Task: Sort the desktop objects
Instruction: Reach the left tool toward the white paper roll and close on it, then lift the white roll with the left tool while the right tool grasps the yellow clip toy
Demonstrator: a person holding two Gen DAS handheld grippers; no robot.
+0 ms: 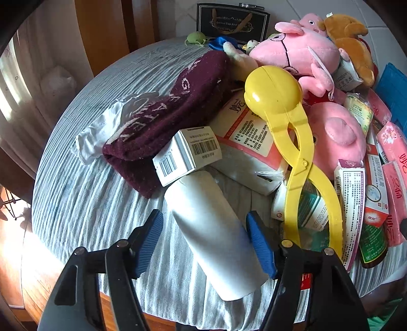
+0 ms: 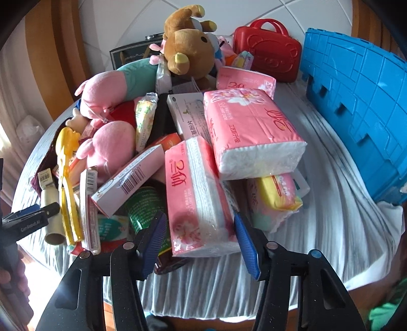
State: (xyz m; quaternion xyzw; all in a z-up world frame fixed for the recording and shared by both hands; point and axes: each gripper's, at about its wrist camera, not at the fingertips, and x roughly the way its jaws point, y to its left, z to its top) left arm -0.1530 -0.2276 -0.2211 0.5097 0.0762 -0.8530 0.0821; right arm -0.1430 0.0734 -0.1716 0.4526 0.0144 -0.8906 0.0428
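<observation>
A round worktop [image 1: 84, 201] carries everything, draped in a pale blue-grey striped cloth [image 2: 338, 203] that hangs in folds over its near edge; bare reddish-brown wood shows at the near-left rim. Beyond the far edge rises a white wall [image 2: 292, 12] crossed by thin diagonal lines, flanked by broad orange-brown wooden panels [image 1: 101, 30]. On the left, pale curtains [image 1: 15, 84] glow with daylight, and strong sun falls on the floor [image 1: 10, 239] below.

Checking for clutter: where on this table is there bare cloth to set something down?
Bare striped cloth lies left of the maroon knit and white roll. Another strip runs between the pink tissue packs and the blue crate. The middle is piled with plush toys, boxes and packets.
</observation>
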